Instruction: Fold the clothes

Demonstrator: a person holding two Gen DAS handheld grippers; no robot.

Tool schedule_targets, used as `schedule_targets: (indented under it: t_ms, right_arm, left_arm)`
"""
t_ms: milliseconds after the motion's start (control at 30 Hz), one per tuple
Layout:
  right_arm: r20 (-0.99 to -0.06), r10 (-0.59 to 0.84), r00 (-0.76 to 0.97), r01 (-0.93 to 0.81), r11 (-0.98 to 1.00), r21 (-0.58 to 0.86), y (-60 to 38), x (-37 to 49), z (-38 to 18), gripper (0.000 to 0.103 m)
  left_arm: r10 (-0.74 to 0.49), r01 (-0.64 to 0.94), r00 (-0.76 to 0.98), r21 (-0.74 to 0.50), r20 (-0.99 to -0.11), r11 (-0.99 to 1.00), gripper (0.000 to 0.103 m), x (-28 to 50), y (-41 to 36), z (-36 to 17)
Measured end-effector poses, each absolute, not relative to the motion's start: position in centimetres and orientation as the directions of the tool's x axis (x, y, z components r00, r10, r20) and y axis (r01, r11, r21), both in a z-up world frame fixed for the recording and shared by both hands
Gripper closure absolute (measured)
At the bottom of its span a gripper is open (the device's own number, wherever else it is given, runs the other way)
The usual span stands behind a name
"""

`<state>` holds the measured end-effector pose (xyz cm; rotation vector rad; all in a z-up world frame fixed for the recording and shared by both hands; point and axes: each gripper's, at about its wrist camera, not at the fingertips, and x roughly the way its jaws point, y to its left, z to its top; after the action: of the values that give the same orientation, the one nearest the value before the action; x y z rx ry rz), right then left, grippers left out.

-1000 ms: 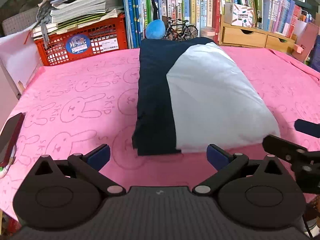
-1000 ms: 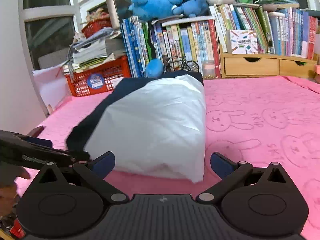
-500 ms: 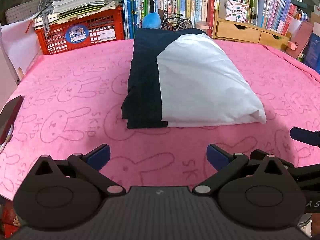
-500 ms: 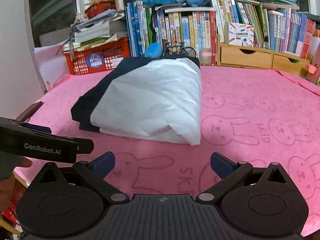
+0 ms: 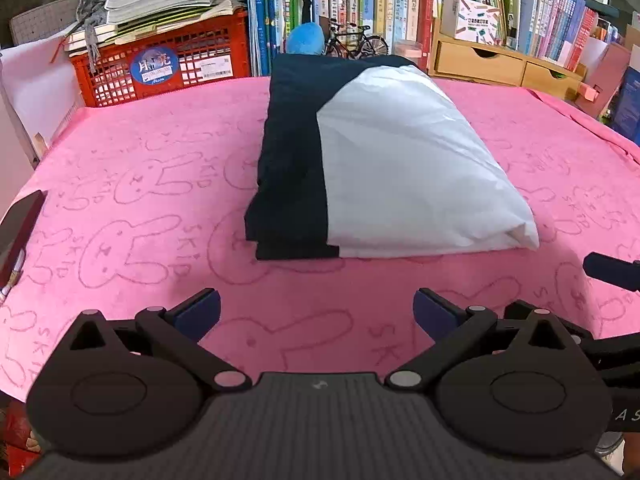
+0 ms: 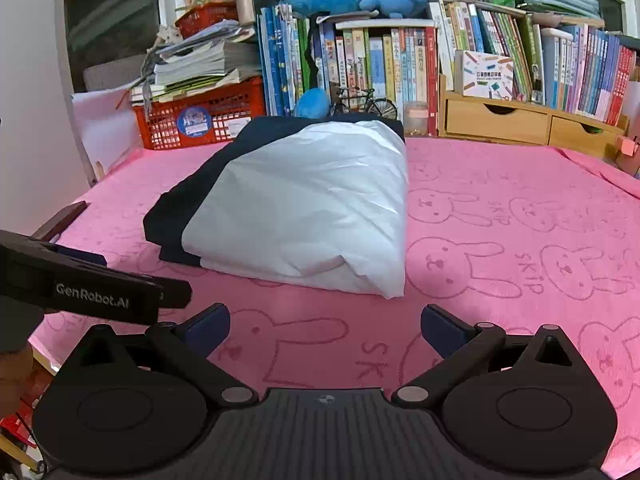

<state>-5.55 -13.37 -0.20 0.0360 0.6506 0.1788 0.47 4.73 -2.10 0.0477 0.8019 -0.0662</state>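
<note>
Already the garment (image 5: 380,168) lies as a compact folded bundle, dark layers under white, on the pink cloth (image 5: 140,184) just in front of the red crate (image 5: 160,64). Both the left claw (image 5: 316,312) and right claw (image 6: 325,324) hang spread wide, holding nothing, near its front edge. Folding looks complete, though another fold could follow; its underside stays hidden

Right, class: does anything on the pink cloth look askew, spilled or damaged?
Nothing stands out. The folded garment lies neat on the pink cloth, edges stacked squarely. Both grippers, left and right, are open and clear of it.
</note>
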Motion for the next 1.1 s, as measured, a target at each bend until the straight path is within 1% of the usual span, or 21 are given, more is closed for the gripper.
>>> schedule_targets:
  t_ms: [167, 300, 600, 700, 867, 967, 1033, 1067, 1100]
  right_arm:
    - [-0.588, 0.164, 0.792, -0.135, 0.986, 0.093, -13.8, -5.2, -0.7, 0.0]
    - [-0.588, 0.136, 0.797, -0.124, 0.99, 0.06, -14.1, -4.6, -1.3, 0.0]
    - [-0.573, 0.091, 0.815, -0.099, 0.995, 0.018, -14.7, -3.2, -2.0, 0.001]
    - [-0.57, 0.081, 0.818, -0.099, 0.995, 0.0, -14.7, -2.6, -2.2, 0.001]
    - [-0.564, 0.065, 0.823, -0.1, 0.995, -0.03, -14.7, -1.7, -2.6, 0.002]
    - [-0.561, 0.056, 0.826, -0.1, 0.994, -0.048, -14.8, -1.1, -2.9, 0.007]
    - [-0.558, 0.05, 0.828, -0.1, 0.993, -0.06, -14.8, -0.8, -3.0, 0.02]
    - [-0.562, 0.051, 0.826, -0.102, 0.993, -0.059, -14.8, -0.5, -3.1, 0.032]
    - [-0.567, 0.06, 0.822, -0.108, 0.993, -0.051, -14.7, -0.2, -3.2, 0.037]
  left_arm:
    - [-0.063, 0.076, 0.693, -0.014, -0.718, 0.997, 0.0, 1.0, 5.3, -2.1]
    - [-0.065, 0.071, 0.696, -0.022, -0.715, 0.997, 0.0, 1.4, 5.5, -2.2]
    - [-0.093, 0.08, 0.732, -0.051, -0.675, 0.995, 0.0, 2.6, 5.9, -1.4]
    - [-0.108, 0.099, 0.726, -0.052, -0.679, 0.994, 0.0, 3.1, 5.4, -1.7]
    - [-0.099, 0.114, 0.705, -0.025, -0.703, 0.993, 0.0, 3.8, 4.7, -2.8]
    - [-0.1, 0.117, 0.701, -0.025, -0.707, 0.993, 0.0, 4.1, 4.7, -3.1]
    - [-0.095, 0.112, 0.708, -0.022, -0.7, 0.993, 0.0, 4.5, 4.8, -3.2]
    - [-0.083, 0.103, 0.716, -0.012, -0.693, 0.995, 0.0, 4.9, 4.9, -3.2]
    - [-0.07, 0.094, 0.723, -0.002, -0.687, 0.996, 0.0, 5.3, 4.9, -3.3]
